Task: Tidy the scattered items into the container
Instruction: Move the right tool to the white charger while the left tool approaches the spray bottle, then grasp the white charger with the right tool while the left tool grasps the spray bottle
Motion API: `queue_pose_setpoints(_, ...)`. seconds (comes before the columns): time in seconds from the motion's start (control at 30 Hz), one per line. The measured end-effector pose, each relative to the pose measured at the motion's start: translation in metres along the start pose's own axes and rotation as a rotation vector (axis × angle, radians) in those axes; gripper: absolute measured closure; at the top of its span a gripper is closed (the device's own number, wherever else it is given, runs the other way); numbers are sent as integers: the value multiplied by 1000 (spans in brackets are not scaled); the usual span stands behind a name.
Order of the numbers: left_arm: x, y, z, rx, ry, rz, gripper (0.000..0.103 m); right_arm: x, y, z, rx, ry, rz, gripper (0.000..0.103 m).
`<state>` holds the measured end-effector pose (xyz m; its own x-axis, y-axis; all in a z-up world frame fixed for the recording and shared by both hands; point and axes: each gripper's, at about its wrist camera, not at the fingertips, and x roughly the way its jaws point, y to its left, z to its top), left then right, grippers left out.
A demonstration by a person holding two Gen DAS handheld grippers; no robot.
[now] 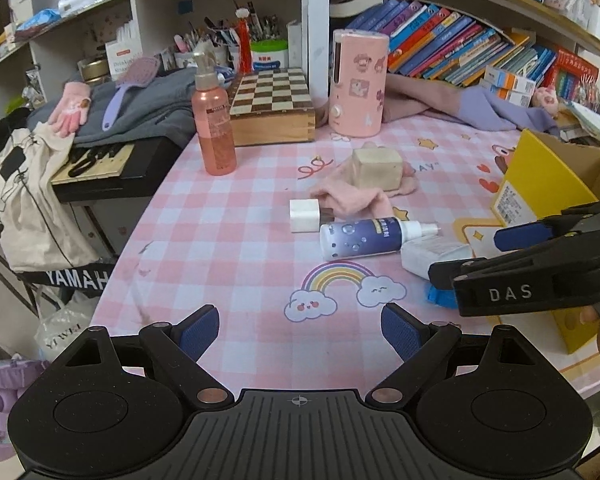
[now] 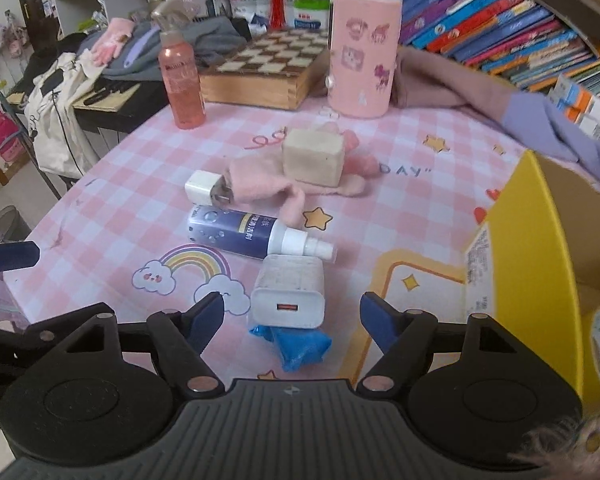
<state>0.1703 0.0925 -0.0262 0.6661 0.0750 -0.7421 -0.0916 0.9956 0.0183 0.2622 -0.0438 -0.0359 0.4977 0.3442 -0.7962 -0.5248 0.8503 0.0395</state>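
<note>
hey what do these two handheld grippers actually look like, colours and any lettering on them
Both are matte black plastic. The left gripper and right gripper each have ribbed bodies, two round housings, metal pivot pins and blue textured finger pads. Seen from the left wrist, the right gripper's side reads "DAS" in white.

Both claws (image 1: 300, 334) (image 2: 292, 318) wide apart

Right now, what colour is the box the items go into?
Yellow outside, plain brown cardboard inside. The box shows best in the right wrist view.
</note>
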Motion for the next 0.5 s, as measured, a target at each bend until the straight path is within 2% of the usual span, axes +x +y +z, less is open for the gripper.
queue_pose_setpoints(0.2,18,1,11,51,10,-16,13,23,-1,11,8,48,16,33)
queue_pose_setpoints(0.37,34,-3,19,105,22,-38,13,34,-10,15,39,80,28,47)
queue_pose_setpoints(0.43,40,-5,22,125,24,-50,13,34,-15,17,58,85,45,59)
queue_pose_setpoints(0.5,46,-8,25,148,23,-64,13,32,-18,19,64,86,46,61)
